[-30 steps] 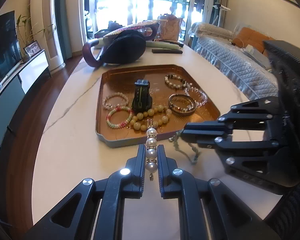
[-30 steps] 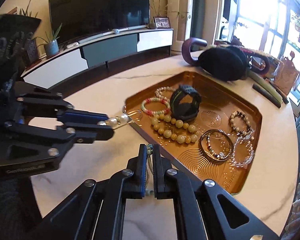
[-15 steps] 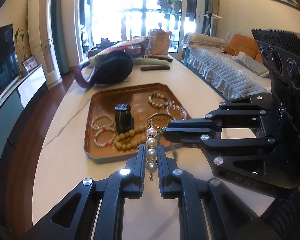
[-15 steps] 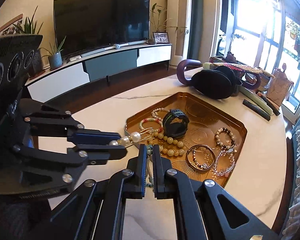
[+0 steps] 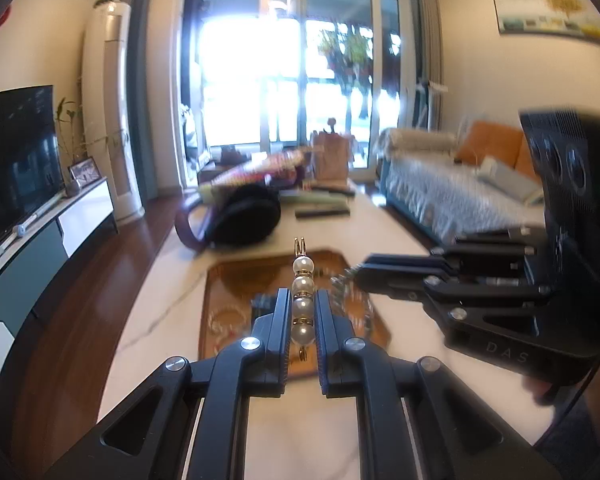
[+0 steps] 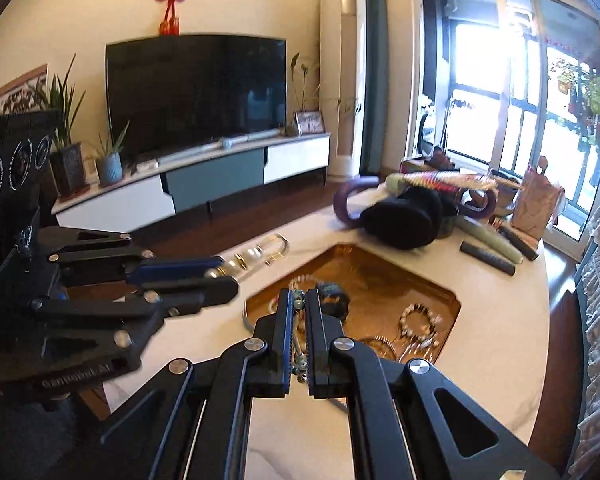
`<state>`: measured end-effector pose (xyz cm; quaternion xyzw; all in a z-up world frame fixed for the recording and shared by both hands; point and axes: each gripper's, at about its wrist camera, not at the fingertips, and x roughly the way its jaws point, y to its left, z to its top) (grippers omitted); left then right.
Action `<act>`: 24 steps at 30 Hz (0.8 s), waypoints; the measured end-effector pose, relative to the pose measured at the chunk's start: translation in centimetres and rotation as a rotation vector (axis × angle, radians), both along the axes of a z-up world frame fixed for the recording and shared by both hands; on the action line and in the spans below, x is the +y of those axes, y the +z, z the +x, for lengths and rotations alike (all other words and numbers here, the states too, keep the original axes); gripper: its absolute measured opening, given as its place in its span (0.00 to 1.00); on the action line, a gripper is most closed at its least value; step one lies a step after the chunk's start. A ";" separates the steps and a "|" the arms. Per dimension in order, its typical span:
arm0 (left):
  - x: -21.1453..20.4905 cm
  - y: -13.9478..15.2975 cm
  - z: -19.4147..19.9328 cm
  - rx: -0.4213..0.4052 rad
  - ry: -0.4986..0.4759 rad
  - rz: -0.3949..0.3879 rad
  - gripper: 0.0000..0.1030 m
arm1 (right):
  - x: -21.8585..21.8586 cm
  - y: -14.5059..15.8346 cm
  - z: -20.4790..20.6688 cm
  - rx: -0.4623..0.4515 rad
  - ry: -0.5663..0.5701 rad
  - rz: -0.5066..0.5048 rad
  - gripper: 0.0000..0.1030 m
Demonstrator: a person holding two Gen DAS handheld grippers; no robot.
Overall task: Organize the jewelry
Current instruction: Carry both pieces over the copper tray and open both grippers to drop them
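Note:
My left gripper (image 5: 302, 305) is shut on a pearl piece (image 5: 303, 280) of white pearls with gold spacers and a gold clasp, held up in the air. It also shows in the right wrist view (image 6: 247, 258). My right gripper (image 6: 298, 307) is shut on a thin chain with pale green beads (image 6: 299, 360); the chain end dangles from its tips in the left wrist view (image 5: 340, 282). Both are raised above the copper tray (image 6: 452, 300), which holds a black watch (image 6: 334, 300) and several bead bracelets (image 6: 418, 322).
The white marble table (image 6: 500, 320) carries a black and purple bag (image 6: 400, 220), a folded umbrella, remotes (image 6: 488, 258) and a brown paper bag (image 6: 536, 208) at the far end. A TV stand is to the left, a sofa (image 5: 460, 200) to the right.
Both grippers have risen and tilted up away from the tray with their jewelry still held. The tray now sits lower and smaller in both views.

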<state>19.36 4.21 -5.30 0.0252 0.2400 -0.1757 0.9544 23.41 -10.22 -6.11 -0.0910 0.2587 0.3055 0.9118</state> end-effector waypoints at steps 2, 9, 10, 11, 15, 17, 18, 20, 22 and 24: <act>0.4 1.6 0.7 -0.024 0.009 -0.025 0.11 | -0.4 1.0 0.1 -0.017 -0.011 0.017 0.04; 1.2 5.0 5.2 -0.009 0.023 -0.126 0.11 | -2.4 4.0 2.4 -0.024 -0.098 0.108 0.04; 1.2 5.3 5.8 -0.006 0.029 -0.132 0.11 | -2.6 4.3 2.8 -0.023 -0.109 0.118 0.04; 1.1 5.5 6.6 0.000 0.030 -0.136 0.11 | -3.0 4.6 3.4 -0.019 -0.128 0.139 0.04; 1.2 4.8 9.4 0.031 0.045 -0.154 0.11 | -4.0 5.0 4.9 -0.012 -0.181 0.202 0.05; 1.3 4.1 10.3 0.044 0.059 -0.158 0.11 | -4.1 4.9 5.5 -0.013 -0.193 0.209 0.05; 1.4 3.6 10.7 0.057 0.064 -0.160 0.11 | -4.1 4.7 5.8 -0.014 -0.200 0.205 0.05; 1.9 2.8 11.5 0.081 0.088 -0.166 0.11 | -4.2 4.3 6.4 -0.012 -0.213 0.196 0.05; 2.4 2.1 12.1 0.092 0.109 -0.162 0.11 | -4.4 4.0 7.1 0.000 -0.232 0.202 0.05; 2.9 1.8 12.9 0.095 0.119 -0.162 0.11 | -4.7 3.8 8.0 0.008 -0.237 0.206 0.05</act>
